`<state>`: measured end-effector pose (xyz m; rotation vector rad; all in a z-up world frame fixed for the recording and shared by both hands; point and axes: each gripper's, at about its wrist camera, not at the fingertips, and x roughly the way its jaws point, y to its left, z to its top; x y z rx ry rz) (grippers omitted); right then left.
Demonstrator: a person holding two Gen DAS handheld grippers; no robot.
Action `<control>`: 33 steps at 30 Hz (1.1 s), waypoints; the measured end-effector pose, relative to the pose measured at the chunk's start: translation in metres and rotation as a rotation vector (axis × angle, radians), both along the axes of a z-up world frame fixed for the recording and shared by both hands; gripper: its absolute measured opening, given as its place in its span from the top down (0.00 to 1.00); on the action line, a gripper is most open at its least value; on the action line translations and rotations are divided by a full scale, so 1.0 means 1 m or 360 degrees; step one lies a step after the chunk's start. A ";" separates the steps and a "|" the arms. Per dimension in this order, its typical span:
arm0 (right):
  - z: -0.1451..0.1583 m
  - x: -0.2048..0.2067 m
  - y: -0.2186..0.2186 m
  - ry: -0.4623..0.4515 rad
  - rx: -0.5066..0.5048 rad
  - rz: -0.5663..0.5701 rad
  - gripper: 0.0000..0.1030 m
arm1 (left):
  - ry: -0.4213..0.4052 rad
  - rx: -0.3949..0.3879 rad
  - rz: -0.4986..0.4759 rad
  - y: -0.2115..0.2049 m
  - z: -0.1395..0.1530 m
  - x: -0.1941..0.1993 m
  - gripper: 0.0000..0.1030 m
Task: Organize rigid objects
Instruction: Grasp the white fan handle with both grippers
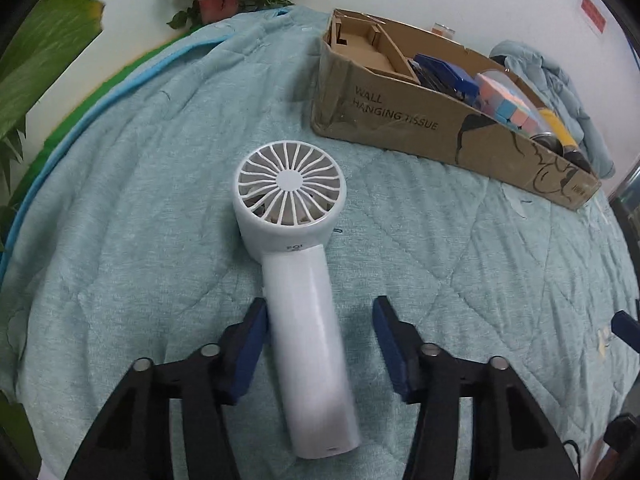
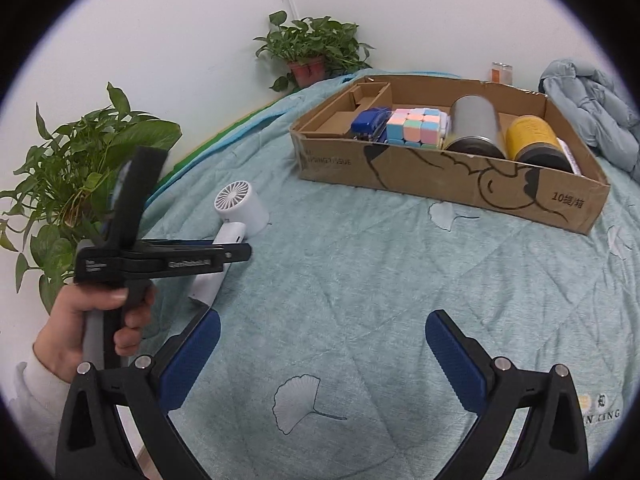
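- White plastic handheld fan (image 1: pixel 298 280) lies flat on the quilted bed (image 1: pixel 140 220), near the cardboard box (image 1: pixel 400 120).
- Left tool (image 1: pixel 320 344) straddles its handle, 1 pad touching, the other apart.
- Looks light, stiff, slippery; grip mid-handle, not the grille.
- Right tool (image 2: pixel 324 360) gapes wide, empty.

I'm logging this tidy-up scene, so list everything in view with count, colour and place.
handheld plastic fan: one, white, lying on the quilt, handle between the left gripper's pads
cardboard box: one, brown, far side of the quilt
puzzle cube: one, pastel, in the box
stapler: one, blue, in the box beside the cube
cylindrical cans: two, one grey, one yellow, in the box
quilt: one, teal, underneath everything
potted plants: two, green, by the wall
jacket: one, pale blue, beyond the box
left gripper: around the fan handle, right pad apart from it
right gripper: open, over bare quilt
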<state>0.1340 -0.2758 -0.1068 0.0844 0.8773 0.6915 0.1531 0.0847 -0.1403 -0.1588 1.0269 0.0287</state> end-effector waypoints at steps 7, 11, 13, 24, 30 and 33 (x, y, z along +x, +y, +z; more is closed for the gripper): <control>-0.004 0.000 0.002 -0.0016 0.0027 0.0092 0.02 | -0.0001 -0.0120 -0.0109 -0.030 -0.002 0.011 0.65; -0.010 0.005 -0.008 0.0004 0.0006 0.0080 0.06 | 0.0024 -0.0276 -0.0177 -0.064 0.006 0.017 0.66; -0.014 0.008 -0.017 0.0016 -0.0010 0.0058 0.09 | 0.0055 -0.0352 -0.0233 -0.085 0.006 0.020 0.66; -0.036 0.014 -0.068 0.0123 -0.0064 -0.0148 0.17 | 0.0228 -0.0815 -0.0476 -0.171 -0.003 0.045 0.65; -0.038 0.020 -0.053 0.0021 -0.0186 -0.0083 0.30 | 0.0204 -0.0851 -0.0450 -0.169 -0.006 0.050 0.66; -0.041 0.029 -0.049 -0.0076 -0.0263 -0.0043 0.33 | 0.0178 -0.0844 -0.0405 -0.154 -0.004 0.051 0.67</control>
